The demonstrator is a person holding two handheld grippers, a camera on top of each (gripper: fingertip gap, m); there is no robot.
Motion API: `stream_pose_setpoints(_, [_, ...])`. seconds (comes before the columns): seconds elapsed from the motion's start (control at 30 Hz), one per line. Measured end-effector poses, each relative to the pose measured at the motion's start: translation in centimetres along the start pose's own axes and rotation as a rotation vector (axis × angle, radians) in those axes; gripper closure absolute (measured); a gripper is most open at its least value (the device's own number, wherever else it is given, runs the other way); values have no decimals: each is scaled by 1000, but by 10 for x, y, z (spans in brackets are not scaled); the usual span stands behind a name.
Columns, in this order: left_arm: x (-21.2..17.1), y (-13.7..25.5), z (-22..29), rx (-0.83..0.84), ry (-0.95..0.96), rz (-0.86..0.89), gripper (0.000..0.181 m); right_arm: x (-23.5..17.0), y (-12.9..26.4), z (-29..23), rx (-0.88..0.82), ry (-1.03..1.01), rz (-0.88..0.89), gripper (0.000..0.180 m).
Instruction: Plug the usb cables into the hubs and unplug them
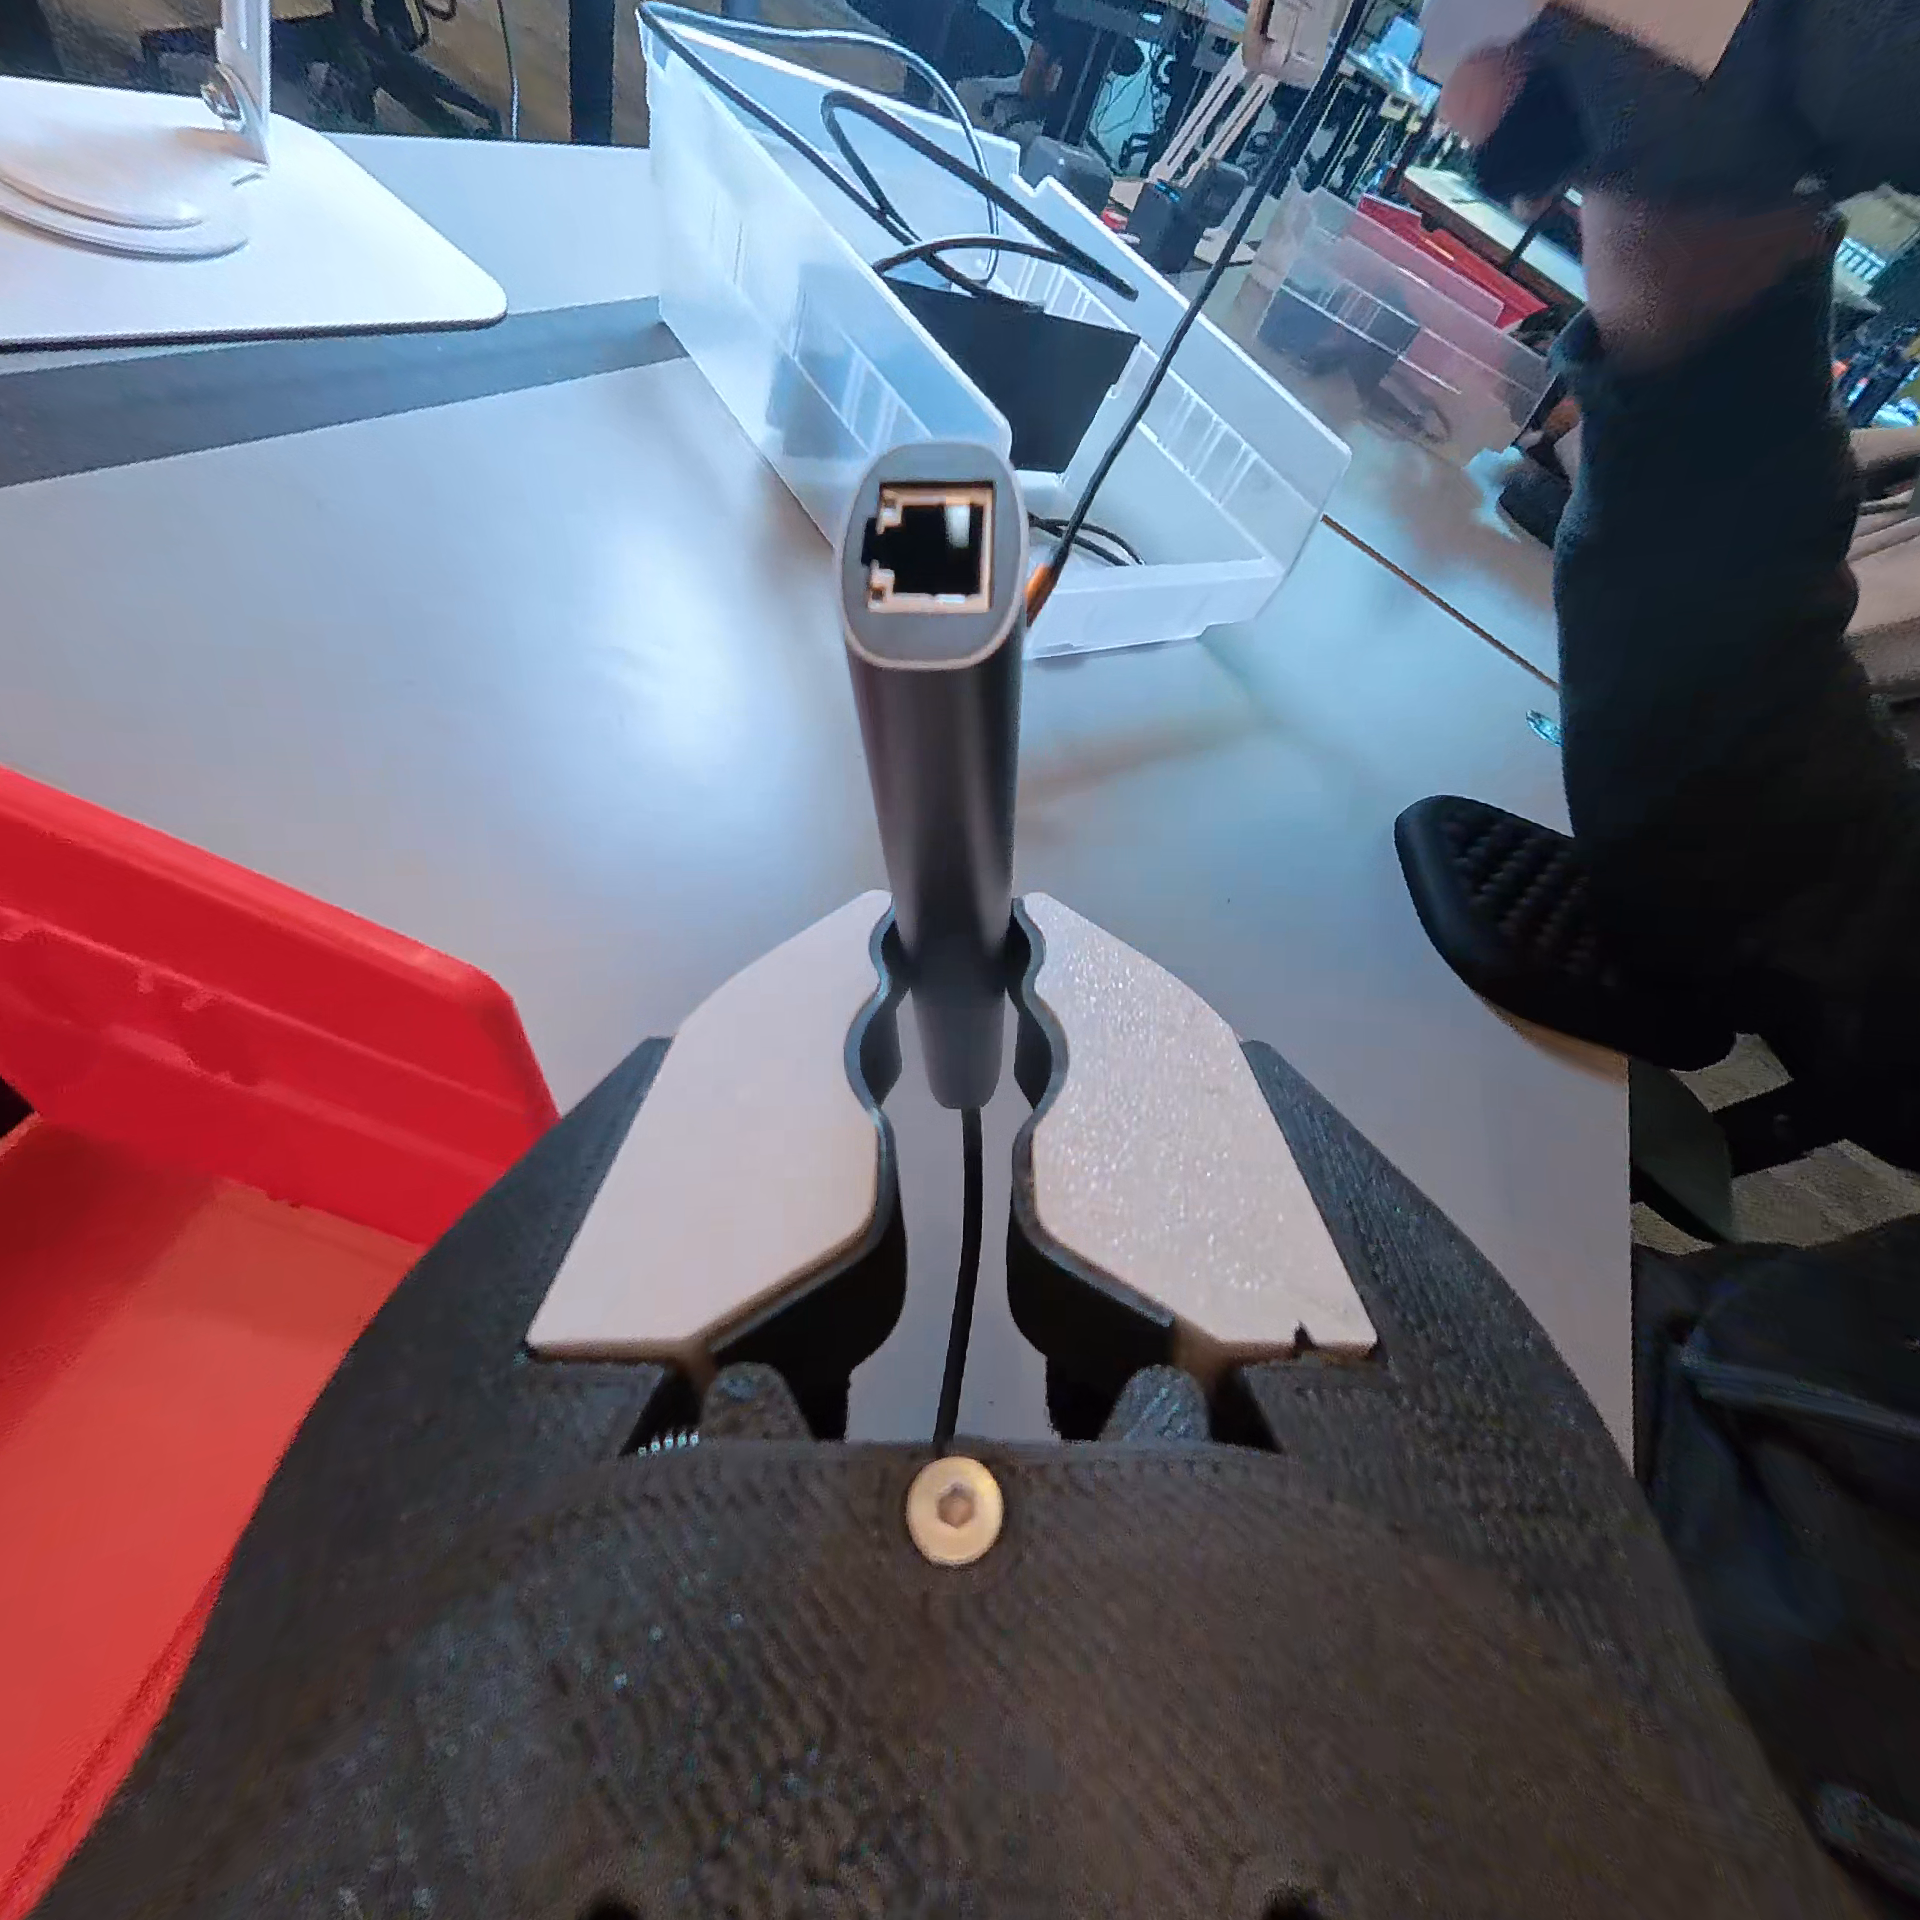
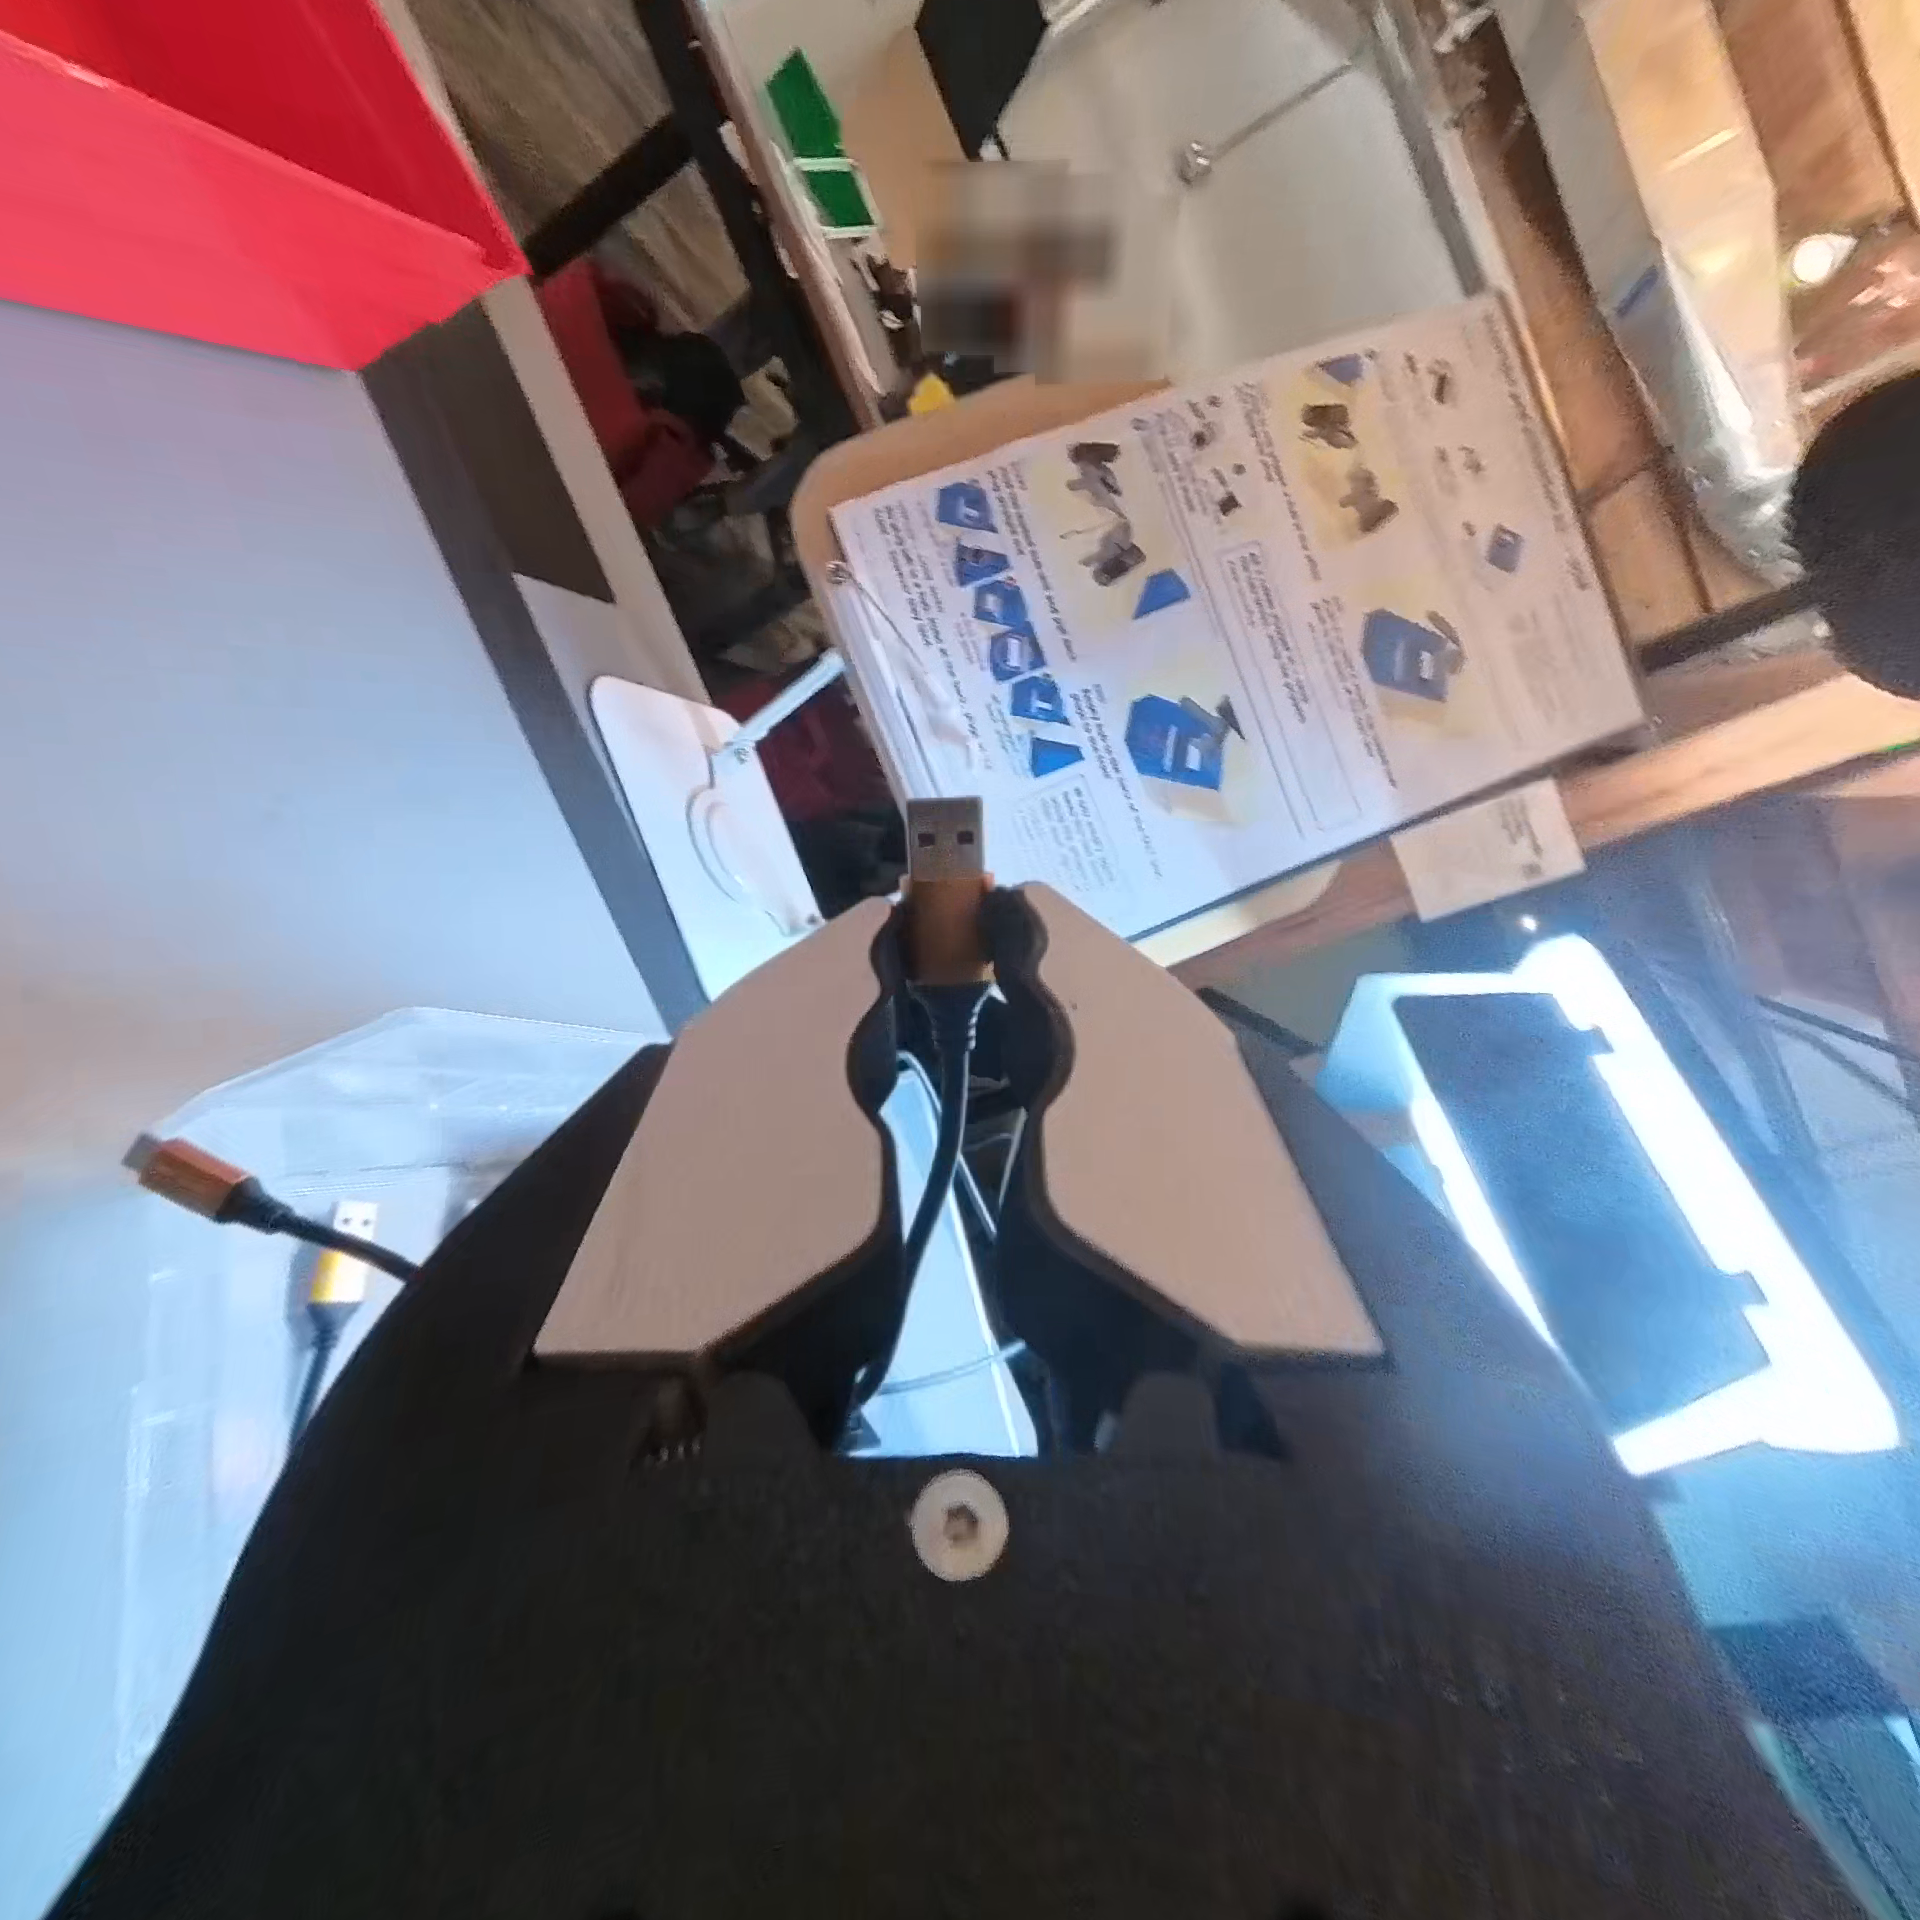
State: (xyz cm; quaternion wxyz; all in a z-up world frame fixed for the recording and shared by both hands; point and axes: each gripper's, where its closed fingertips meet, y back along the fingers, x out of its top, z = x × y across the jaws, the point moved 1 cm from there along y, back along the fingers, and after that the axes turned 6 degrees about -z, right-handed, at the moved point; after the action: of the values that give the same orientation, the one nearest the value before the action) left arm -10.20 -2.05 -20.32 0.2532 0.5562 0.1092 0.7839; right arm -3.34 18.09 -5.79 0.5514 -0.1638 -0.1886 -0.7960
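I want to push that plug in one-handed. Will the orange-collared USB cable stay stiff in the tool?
The USB plug looks rigid and is pinched at its collar by the right tool, so it should probably push straight. Its cord curves loosely behind, so it is likely floppy and may drag.

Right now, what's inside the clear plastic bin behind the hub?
Inside the clear bin: a black box and looping black cables. The hub in the left tongs covers its near end.

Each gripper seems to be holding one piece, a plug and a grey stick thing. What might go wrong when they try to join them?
The left gripper holds the hub near its cable end, so pushing could tilt it. The right gripper pinches only the copper shell of the USB plug, which might slip backward. The hub's side ports aren't visible here, so lining up may be difficult.
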Motion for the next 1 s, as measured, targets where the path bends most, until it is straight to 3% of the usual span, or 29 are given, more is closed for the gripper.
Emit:
stream_pose_setpoints(0.2, [-5, -7, 5, -1, -40, -20, 163, -40, 28, 78, -351, -165, -58, 163])
stream_pose_setpoints(0.3, [-6, -8, 8, -5, -62, -20, 163, -58, 30, 87, -387, -188, -109, 163])
stream_pose_setpoints(0.43, [-9, -11, 9, -11, -66, -28, 163, -78, 6, 48, -133, -155, -216, 163])
stream_pose_setpoints(0.57, [-11, -14, 11, -25, -74, -30, 164, -104, -10, -31, 334, -194, -374, 161])
stream_pose_setpoints(0.67, [-14, -16, 13, -34, -80, -38, 164, -107, -10, -54, 479, -274, -379, 130])
stream_pose_setpoints(0.73, [-15, -18, 14, -40, -89, -44, 164, -91, -8, -49, 496, -359, -294, 123])
stream_pose_setpoints(0.87, [-17, -21, 18, -53, -102, -53, 163, -43, 3, -44, 535, -412, -89, 126])
stream_pose_setpoints(1.0, [-16, -24, 24, -53, -134, -42, 163, 30, 17, -91, 759, -403, 107, 136])
